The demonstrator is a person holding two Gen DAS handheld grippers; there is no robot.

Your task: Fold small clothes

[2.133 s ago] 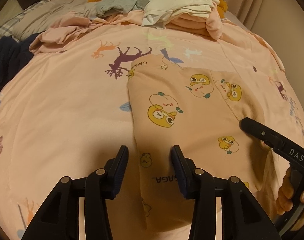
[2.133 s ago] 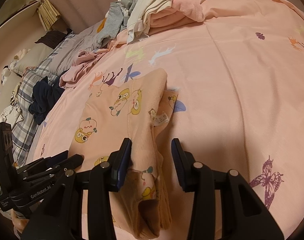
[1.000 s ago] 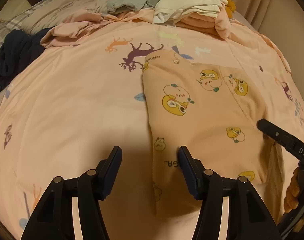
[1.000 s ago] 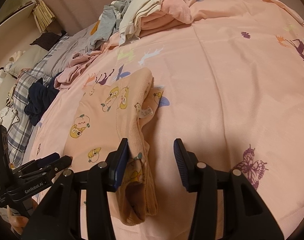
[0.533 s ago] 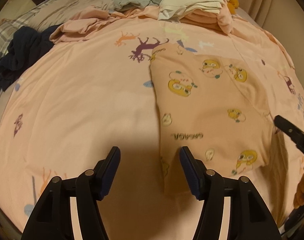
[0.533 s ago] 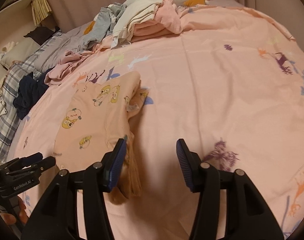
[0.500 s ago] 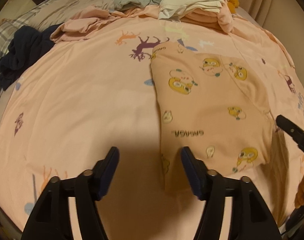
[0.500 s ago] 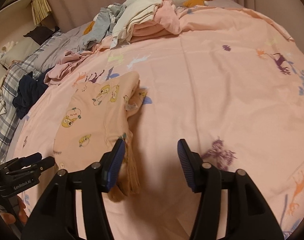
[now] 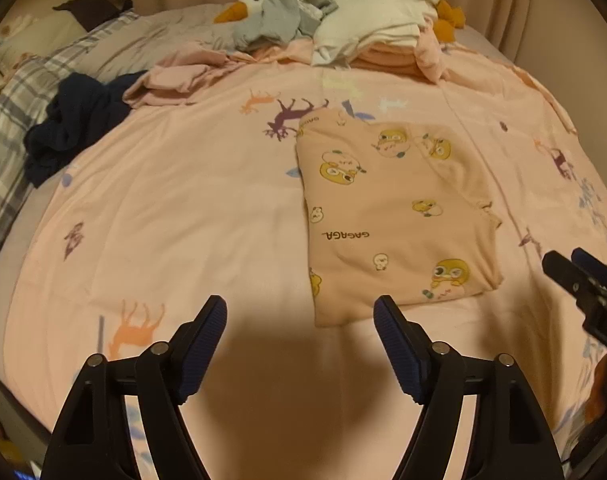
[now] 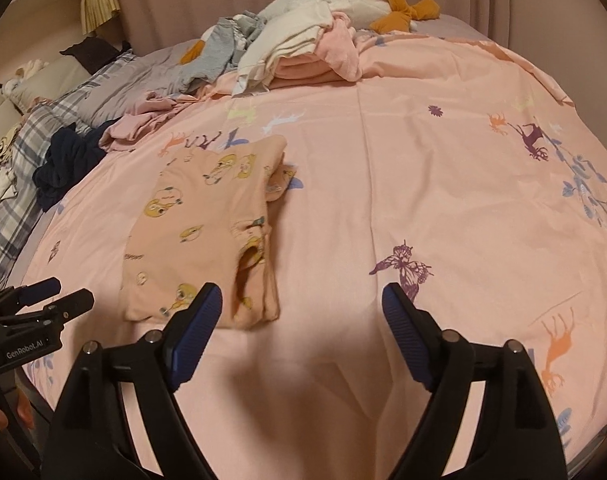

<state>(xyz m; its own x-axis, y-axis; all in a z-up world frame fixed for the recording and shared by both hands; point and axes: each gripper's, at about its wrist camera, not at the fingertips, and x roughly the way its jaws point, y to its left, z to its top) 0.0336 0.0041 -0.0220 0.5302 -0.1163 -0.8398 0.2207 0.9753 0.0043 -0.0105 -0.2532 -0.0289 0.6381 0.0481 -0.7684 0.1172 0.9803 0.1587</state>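
The folded peach cotton garment with yellow cartoon chicks (image 9: 395, 216), lying on the pink animal-print bedspread (image 9: 183, 208), carries "GAGAGA" printed upside down, while the black plastic left gripper (image 10: 55, 298) at the right wrist view's left edge reads "GenRobot.AI".

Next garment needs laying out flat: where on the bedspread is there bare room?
Free: the wide stretch of bedspread right of the folded duck-print garment, and the patch between it and the navy clothes. Crowded: the far edge, under the heaped laundry and the goose plush.
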